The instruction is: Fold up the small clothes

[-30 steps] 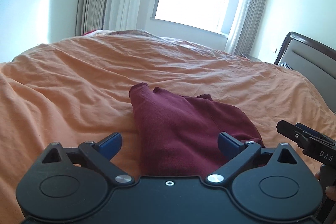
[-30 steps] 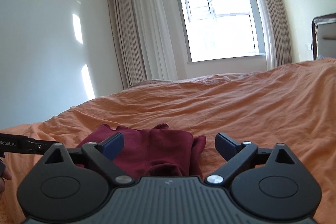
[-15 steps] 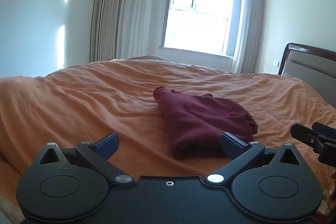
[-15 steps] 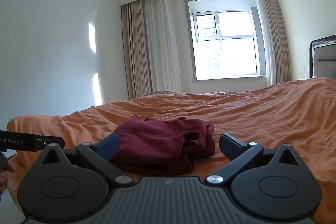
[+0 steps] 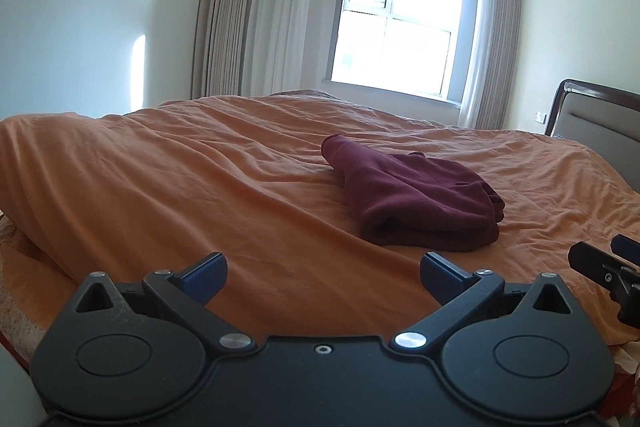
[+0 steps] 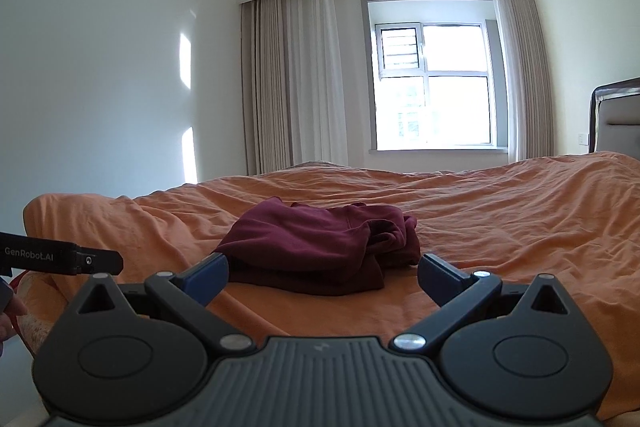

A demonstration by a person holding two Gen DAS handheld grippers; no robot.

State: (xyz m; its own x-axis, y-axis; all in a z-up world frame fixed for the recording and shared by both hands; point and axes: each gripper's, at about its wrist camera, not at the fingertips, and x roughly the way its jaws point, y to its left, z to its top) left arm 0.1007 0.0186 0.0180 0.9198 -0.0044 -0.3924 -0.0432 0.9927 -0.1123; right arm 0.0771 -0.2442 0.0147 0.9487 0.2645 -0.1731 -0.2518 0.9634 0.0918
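Left wrist view: left claw (image 5: 323, 273) released, empty, apart from folded maroon garment (image 5: 416, 197) on bed (image 5: 200, 167). Right claw (image 6: 323, 273) released too, empty.

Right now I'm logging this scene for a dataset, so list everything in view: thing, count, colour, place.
folded garment: one, maroon, lying on the bed cover, ahead of both grippers
bed cover: one, orange, wrinkled, spread over the bed
headboard: one, dark frame with grey panel, far right
window: one, bright, back wall
curtains: beige and sheer, drawn to both sides of the window
left gripper: black with blue pads, open, empty
right gripper: black with blue pads, open, empty
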